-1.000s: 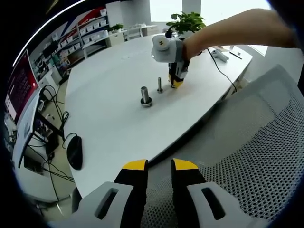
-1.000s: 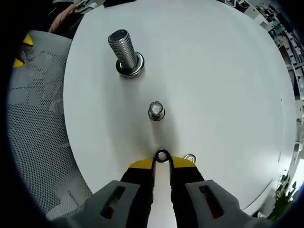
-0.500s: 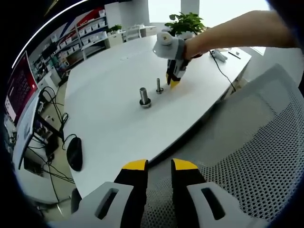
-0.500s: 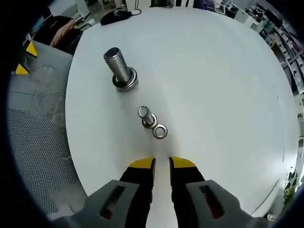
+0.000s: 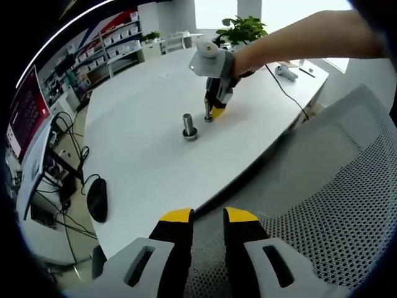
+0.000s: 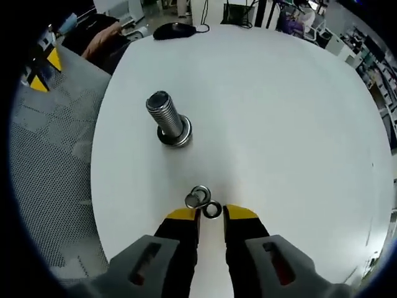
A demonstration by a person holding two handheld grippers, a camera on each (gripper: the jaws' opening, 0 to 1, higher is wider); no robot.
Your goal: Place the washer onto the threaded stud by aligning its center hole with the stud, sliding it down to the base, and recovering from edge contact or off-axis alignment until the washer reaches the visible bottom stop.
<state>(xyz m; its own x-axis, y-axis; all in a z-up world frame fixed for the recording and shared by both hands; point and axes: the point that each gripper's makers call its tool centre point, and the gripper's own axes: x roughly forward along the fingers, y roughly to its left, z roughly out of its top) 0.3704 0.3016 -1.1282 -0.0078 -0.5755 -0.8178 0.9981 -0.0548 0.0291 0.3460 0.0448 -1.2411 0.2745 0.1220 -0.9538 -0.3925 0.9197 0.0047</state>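
Right hand-held gripper (image 6: pixel 211 214) moved onto small stud (image 6: pixel 194 199); washer (image 6: pixel 212 210) beside.

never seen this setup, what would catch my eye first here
In the right gripper view, the big threaded stud stands upright on the white table. Nearer the right gripper, a small stud has a loose washer beside it. In the left gripper view, the left gripper hangs over a mesh chair.

White table (image 6: pixel 298 124) with large bolt (image 6: pixel 166 117), small stud (image 6: pixel 194 198), washer (image 6: pixel 212 210), mouse (image 6: pixel 175 30).
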